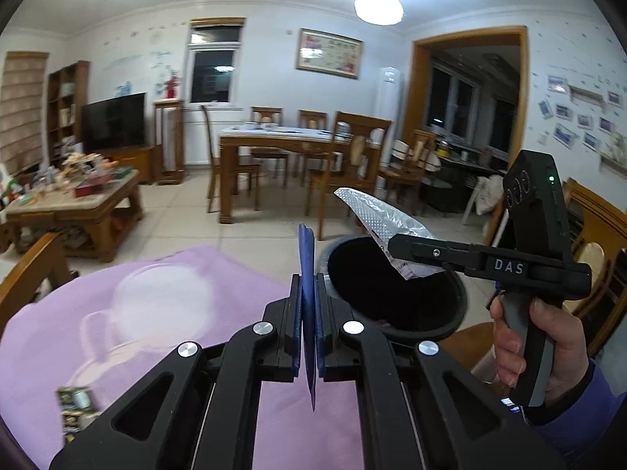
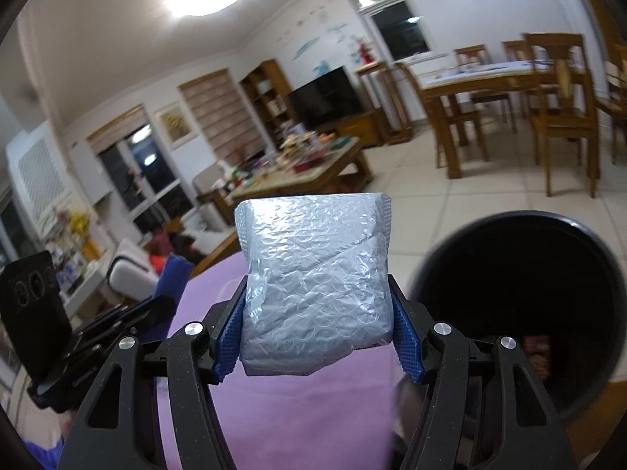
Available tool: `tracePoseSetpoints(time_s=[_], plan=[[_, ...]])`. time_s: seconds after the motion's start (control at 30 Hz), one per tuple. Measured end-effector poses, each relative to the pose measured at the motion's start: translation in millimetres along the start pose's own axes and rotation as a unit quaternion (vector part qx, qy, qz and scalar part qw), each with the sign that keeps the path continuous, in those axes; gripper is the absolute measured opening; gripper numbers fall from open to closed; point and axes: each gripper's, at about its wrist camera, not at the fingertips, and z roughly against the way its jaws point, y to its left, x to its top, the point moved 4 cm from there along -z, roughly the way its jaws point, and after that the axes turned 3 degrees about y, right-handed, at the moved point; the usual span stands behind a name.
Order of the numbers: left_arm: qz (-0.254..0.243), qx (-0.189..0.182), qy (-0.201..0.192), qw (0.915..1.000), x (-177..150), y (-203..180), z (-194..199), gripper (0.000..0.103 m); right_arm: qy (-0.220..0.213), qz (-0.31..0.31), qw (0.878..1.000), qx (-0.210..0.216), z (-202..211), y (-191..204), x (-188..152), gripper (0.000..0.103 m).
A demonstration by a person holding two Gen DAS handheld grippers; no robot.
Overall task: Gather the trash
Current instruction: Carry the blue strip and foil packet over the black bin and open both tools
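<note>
Pinching silver bubble mailer (image 2: 315, 286) over bin (image 2: 521, 305)

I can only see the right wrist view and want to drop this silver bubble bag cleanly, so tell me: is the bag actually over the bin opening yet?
Observer: Partly. From the left wrist view, the bag's lower end hangs over the near rim of the bin; the rest sticks out beyond it.
Operator: What is my other gripper doing?
Observer: The left gripper is shut on a thin blue sheet, held edge-on just left of the bin.
Operator: Any trash left behind?
Observer: Yes, a small printed packet lies on the purple cloth at the lower left.
</note>
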Motion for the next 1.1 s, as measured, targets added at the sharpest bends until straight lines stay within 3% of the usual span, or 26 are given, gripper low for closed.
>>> tracePoseSetpoints(time_s=[0.33,0.57,0.87,1.1], plan=[[-0.042,-0.049,0.025,0.9976,11,-68,-57,0.007,-0.035,-0.083,0.995,-0.044,72,-132,-20,0.064],[-0.038,-0.083,0.049,0.9946,3,-95,-96,0.007,-0.035,-0.12,0.991,-0.055,83,-184,-34,0.064],[-0.029,-0.084,0.087,0.9922,-10,-99,-139,0.007,-0.025,-0.145,0.988,-0.056,61,-204,-41,0.065],[-0.032,-0.076,0.101,0.9915,-17,-108,-149,0.007,-0.02,-0.153,0.987,-0.053,41,-208,-39,0.065]])
